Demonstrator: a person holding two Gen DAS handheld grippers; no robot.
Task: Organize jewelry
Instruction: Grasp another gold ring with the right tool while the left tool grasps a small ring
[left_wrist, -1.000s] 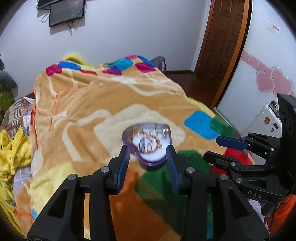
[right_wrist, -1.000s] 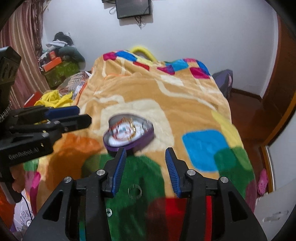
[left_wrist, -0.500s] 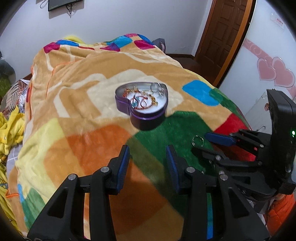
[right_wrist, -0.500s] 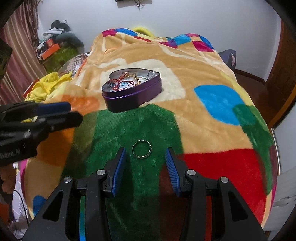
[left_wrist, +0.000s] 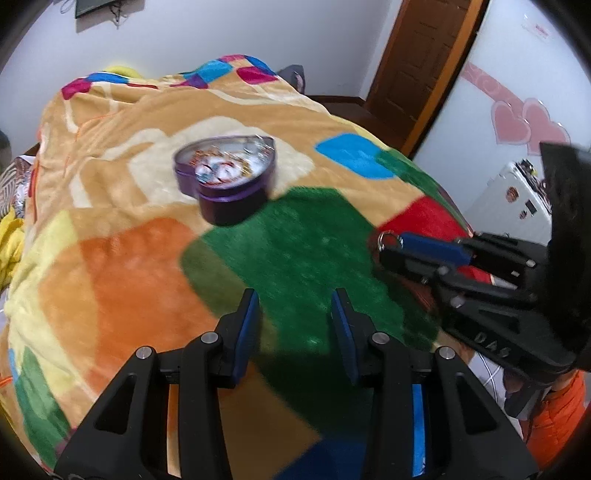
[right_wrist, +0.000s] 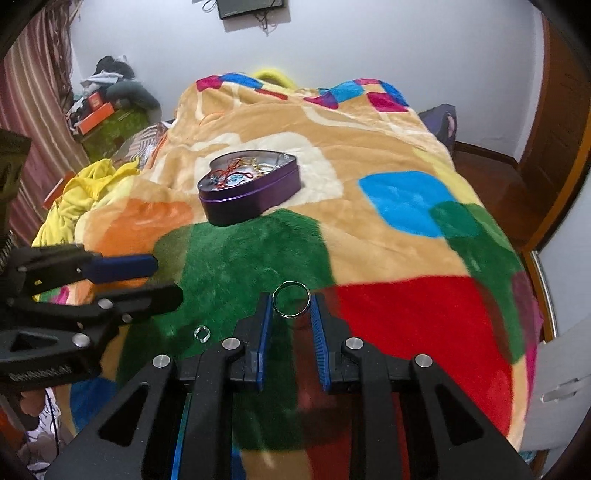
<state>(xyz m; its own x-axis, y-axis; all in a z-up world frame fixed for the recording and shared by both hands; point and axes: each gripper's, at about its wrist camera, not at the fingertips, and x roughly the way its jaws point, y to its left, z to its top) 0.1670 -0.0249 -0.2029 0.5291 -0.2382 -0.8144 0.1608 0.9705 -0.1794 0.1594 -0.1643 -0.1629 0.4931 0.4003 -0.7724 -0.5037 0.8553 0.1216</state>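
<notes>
A purple heart-shaped tin (right_wrist: 249, 190) with several pieces of jewelry inside sits on the blanket; it also shows in the left wrist view (left_wrist: 227, 179). A metal ring (right_wrist: 291, 299) sits between the tips of my right gripper (right_wrist: 291, 302), whose jaws have closed to the ring's width and appear to grip it. The ring shows at that gripper's tips in the left wrist view (left_wrist: 389, 240). A small clear ring (right_wrist: 201, 333) lies on the green patch. My left gripper (left_wrist: 294, 308) is open and empty over the green patch, short of the tin.
The colourful blanket (right_wrist: 399, 199) covers the bed, which drops off at the right edge. Yellow cloth (right_wrist: 77, 199) and clutter lie at the left. A wooden door (left_wrist: 417, 62) stands at the far right.
My right gripper moved forward and narrowed around the metal ring. My left gripper drew back from the tin and tilted.
</notes>
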